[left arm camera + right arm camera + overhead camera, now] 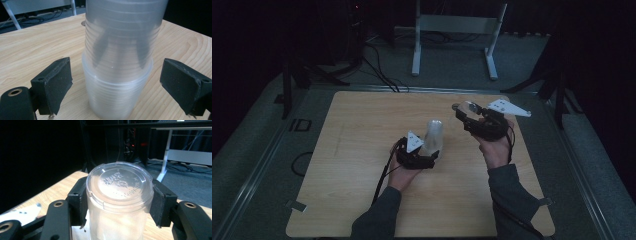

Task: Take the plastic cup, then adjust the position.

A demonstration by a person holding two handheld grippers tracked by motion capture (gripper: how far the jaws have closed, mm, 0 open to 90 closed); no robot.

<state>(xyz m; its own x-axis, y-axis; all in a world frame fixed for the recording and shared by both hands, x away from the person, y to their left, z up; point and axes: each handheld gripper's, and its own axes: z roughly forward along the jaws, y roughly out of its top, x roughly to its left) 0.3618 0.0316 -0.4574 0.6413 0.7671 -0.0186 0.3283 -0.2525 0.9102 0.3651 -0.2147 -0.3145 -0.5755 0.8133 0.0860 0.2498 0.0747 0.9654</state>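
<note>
Two sets of clear plastic cups are in play. A nested stack of cups [433,137] is seen standing upside down on the wooden table [352,150], near the middle of the board and just ahead of the left gripper [424,156]. In the left gripper view the stack [117,67] is shown as one cup sleeved over another, rims down on the wood, closed bases up; no contents can be made out through the frosted walls, only the inner cups. Long axis of the stack is vertical, slightly leaning in the high view, narrow end pointing up.

Left gripper's jaws are spread wide, one pad [53,83] on each side of the stack, with clear gaps to the cup wall; nothing is pressed. Stack is between the pads but not gripped.

A single cup [119,200] is clamped by the right gripper [119,205], pads pressed against its wall on both sides just below the base rim. Its flat embossed base is turned toward the camera, away from the hand, so its long axis runs along the jaws. Interior is not visible; contents cannot be told. In the high view this cup [464,107] is held off the table surface by the right gripper [468,114], up and to the right of the stack, well apart from it, its axis lying roughly level and the base pointed left.
</note>
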